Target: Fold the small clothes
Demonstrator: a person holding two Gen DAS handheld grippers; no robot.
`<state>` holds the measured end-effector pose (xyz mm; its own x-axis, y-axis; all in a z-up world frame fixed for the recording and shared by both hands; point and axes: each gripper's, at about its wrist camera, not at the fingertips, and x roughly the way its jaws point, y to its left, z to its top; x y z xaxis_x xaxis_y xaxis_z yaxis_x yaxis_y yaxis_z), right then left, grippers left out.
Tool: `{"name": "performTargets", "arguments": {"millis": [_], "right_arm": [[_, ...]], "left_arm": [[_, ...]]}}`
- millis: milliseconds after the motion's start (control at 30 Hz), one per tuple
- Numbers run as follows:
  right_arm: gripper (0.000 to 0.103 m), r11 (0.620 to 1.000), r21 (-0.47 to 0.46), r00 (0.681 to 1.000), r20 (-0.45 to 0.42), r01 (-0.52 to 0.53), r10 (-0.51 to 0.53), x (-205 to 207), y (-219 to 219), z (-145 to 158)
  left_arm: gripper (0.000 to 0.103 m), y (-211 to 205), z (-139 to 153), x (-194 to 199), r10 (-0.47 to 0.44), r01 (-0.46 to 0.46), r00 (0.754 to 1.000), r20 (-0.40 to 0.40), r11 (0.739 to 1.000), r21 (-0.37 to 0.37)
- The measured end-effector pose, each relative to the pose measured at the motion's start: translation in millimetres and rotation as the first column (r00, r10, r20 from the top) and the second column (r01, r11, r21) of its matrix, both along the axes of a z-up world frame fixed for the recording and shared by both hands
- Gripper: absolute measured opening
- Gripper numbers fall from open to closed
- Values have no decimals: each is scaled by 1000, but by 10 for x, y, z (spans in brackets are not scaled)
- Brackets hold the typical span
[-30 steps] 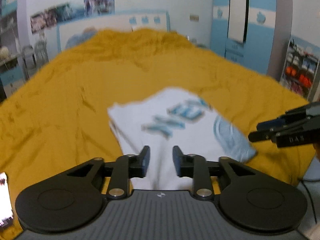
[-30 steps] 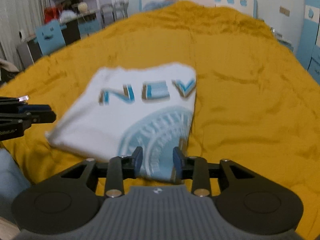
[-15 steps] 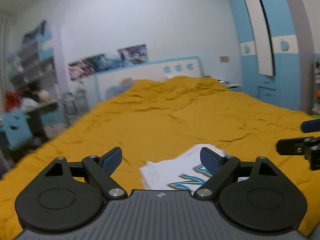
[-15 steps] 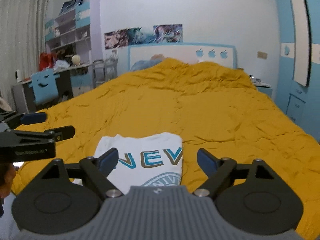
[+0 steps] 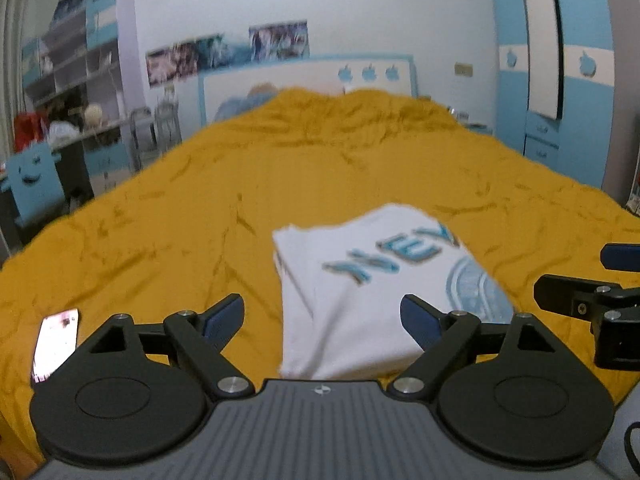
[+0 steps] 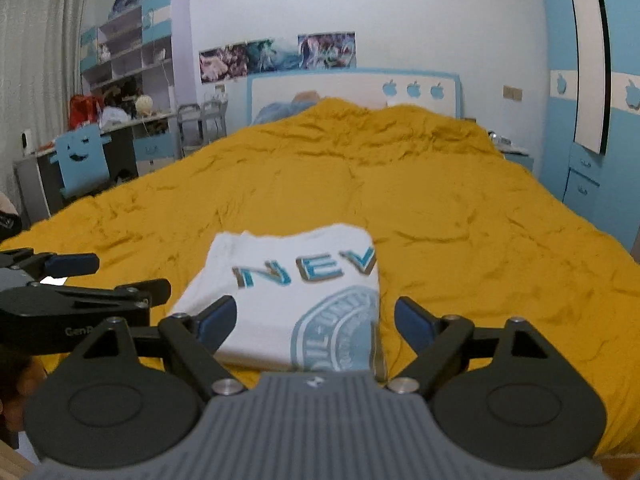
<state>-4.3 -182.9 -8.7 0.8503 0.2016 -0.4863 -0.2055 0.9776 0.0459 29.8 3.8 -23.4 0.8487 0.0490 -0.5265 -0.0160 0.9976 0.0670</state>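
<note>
shirt (image 6: 304,296): folded into a neat rectangle, flat on the yellow bedspread (image 6: 460,240) | left gripper (image 5: 322,320): jaws wide, empty | right gripper (image 6: 316,320): jaws wide, empty | we judge folding done, nothing visibly left

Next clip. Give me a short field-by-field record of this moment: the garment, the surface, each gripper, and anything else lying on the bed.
garment: white T-shirt with blue lettering and a round blue print, folded into a compact rectangle
surface: bed with a wrinkled yellow blanket
left gripper: open, holding nothing, shirt ahead of its fingers
right gripper: open, holding nothing, shirt ahead of its fingers
contact: neither gripper visibly touches the shirt
other item: phone with a lit screen on the blanket, left of the shirt
task state: shirt looks folded
</note>
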Motion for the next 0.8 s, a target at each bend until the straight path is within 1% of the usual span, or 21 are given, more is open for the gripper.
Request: {"name": "performTargets", "arguments": {"millis": [100,267,400,800], "right_arm": [[82,1000,-9,999,-49,13,-13,55,23,-115],[82,999,-7,991,-130,33,-34,148,3,-284],[82,999,-19,983,-179,38,-41,202,-2,-380],[82,999,-22,981,-191,30,-33,211,13,-397]], "left_arm": [[103,-8,-98,-36,6,-6,999,-37,1000,-11],[103,-92,-233,-50,0,0,994,-105,1000,-1],[103,-106,-273,-50,2,-2,992,-128,1000,-3],[103,-87,-272,-35,6,-7,991,-137,1000,-3]]}}
